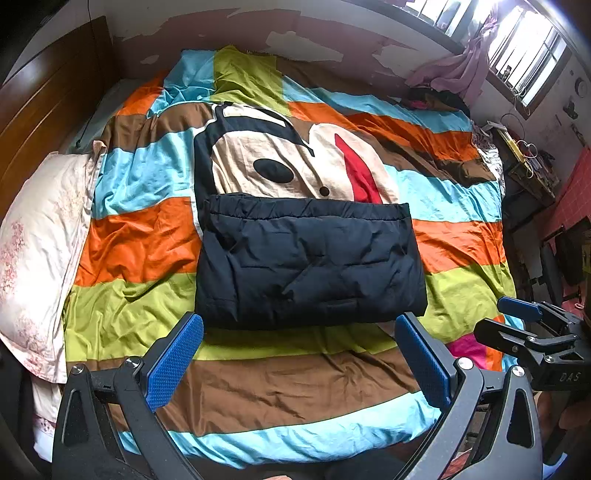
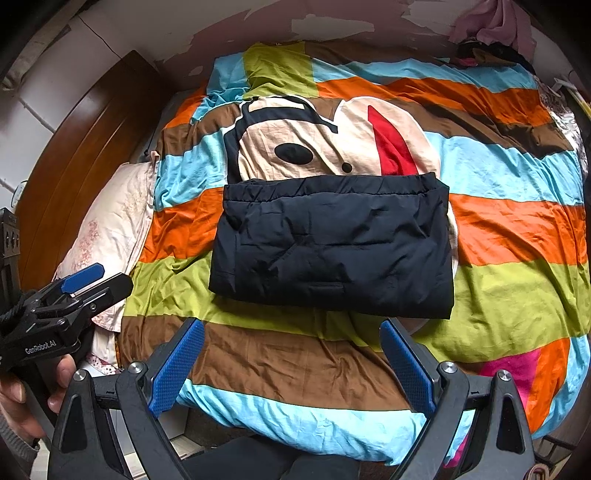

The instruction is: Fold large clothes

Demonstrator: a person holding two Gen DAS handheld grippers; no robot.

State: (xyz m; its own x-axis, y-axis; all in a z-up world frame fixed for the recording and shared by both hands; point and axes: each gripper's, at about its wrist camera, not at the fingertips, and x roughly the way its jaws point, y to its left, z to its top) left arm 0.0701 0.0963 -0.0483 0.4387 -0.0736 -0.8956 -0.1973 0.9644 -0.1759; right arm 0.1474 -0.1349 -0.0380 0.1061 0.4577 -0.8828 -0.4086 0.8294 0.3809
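A bed is covered by a striped duvet (image 1: 155, 236) in blue, orange, green and brown, printed at its centre with a cartoon face (image 1: 295, 158). A pale floral pillow (image 1: 40, 251) is laid along the left edge of the bed. A dark wooden headboard (image 1: 44, 107) is seen beyond the pillow. A wall with peeling paint (image 1: 321, 33) runs behind the far edge. A barred window (image 1: 528, 55) is set at the upper right, with pink cloth (image 1: 454, 66) draped beneath it.
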